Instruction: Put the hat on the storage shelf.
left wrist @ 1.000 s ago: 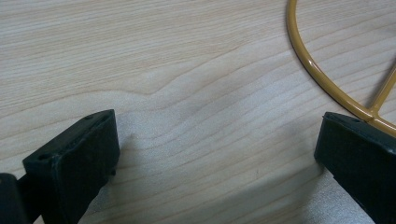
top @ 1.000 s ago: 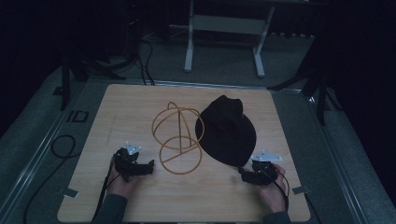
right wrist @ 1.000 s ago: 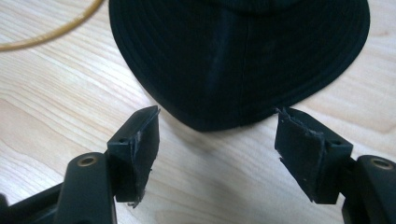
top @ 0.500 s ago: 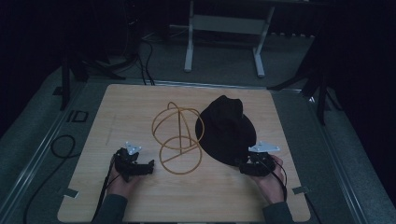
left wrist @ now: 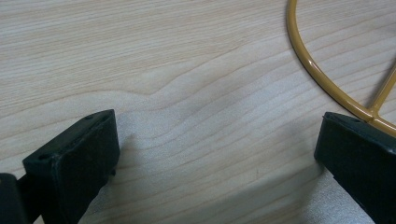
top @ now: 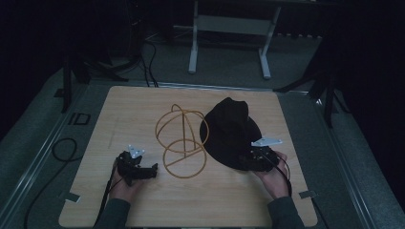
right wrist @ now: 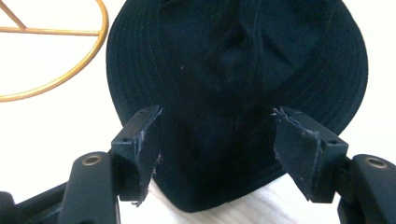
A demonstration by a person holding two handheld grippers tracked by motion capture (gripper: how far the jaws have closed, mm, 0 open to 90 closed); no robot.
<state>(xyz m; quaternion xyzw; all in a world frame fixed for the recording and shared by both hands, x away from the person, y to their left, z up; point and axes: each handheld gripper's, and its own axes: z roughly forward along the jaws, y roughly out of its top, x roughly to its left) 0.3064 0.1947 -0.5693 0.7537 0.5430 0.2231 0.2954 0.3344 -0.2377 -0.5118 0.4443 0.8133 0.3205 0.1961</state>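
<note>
A black brimmed hat (top: pixel 229 131) lies on the wooden table (top: pixel 143 105), right of centre. Beside it, on its left, stands a gold wire hat stand (top: pixel 181 143) with a round base ring. My right gripper (top: pixel 246 160) is at the hat's near brim. In the right gripper view it (right wrist: pixel 217 144) is open, and the near edge of the hat (right wrist: pixel 233 70) reaches in between its two jaws. My left gripper (top: pixel 152 169) rests low on the table, just left of the stand's base ring. It (left wrist: pixel 219 154) is open over bare wood, with the gold ring (left wrist: pixel 322 79) by one jaw.
A white metal frame (top: pixel 229 33) stands on the floor beyond the table's far edge. A black cable (top: pixel 62 148) loops on the floor at the left. Dark stand legs (top: pixel 329 95) rise at the right. Small tape tabs (top: pixel 305 194) mark the table's near corners.
My right gripper has moved forward and a little left, up to the hat's near brim. The left gripper, the hat and the stand have stayed in place.
</note>
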